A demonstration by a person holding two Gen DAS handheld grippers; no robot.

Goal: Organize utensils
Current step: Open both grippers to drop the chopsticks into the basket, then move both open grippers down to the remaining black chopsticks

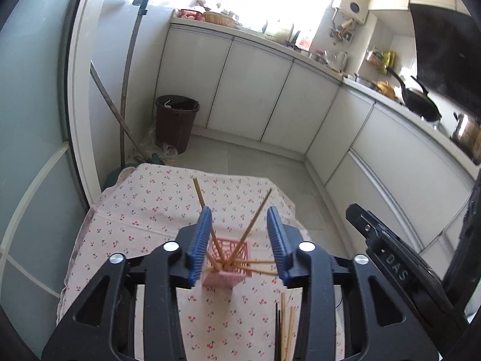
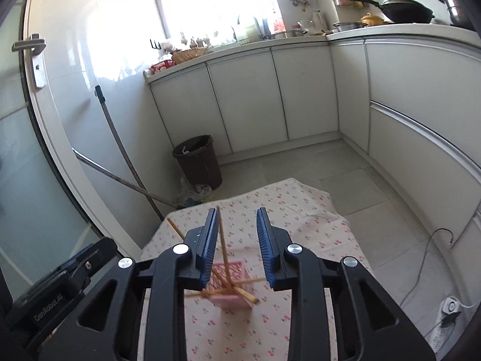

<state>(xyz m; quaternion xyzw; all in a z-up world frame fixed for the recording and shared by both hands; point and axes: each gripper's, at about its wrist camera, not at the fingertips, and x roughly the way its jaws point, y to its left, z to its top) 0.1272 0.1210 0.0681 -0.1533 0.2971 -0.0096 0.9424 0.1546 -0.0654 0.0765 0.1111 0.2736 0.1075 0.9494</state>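
Note:
A small pink lattice basket [image 1: 228, 273] [image 2: 233, 296] stands on the cherry-print tablecloth [image 1: 144, 210] [image 2: 300, 225], with several wooden chopsticks [image 1: 261, 209] fanning out of it. My left gripper [image 1: 239, 210] hangs open above the basket; one chopstick leans past its left pad and nothing is pinched. My right gripper [image 2: 237, 212] is open too. An upright chopstick [image 2: 223, 240] stands in its gap, close beside the left pad and resting in the basket. A few loose chopsticks [image 1: 287, 328] lie on the cloth near me. Each gripper's body shows at the edge of the other's view.
The table's far edge drops to a tiled floor. Behind it stand a brown bin [image 1: 176, 121] [image 2: 198, 159] and leaning mop handles [image 1: 127, 84]. White cabinets [image 1: 249, 90] line the back and right. A power strip [image 2: 448, 308] and cable lie on the floor at right.

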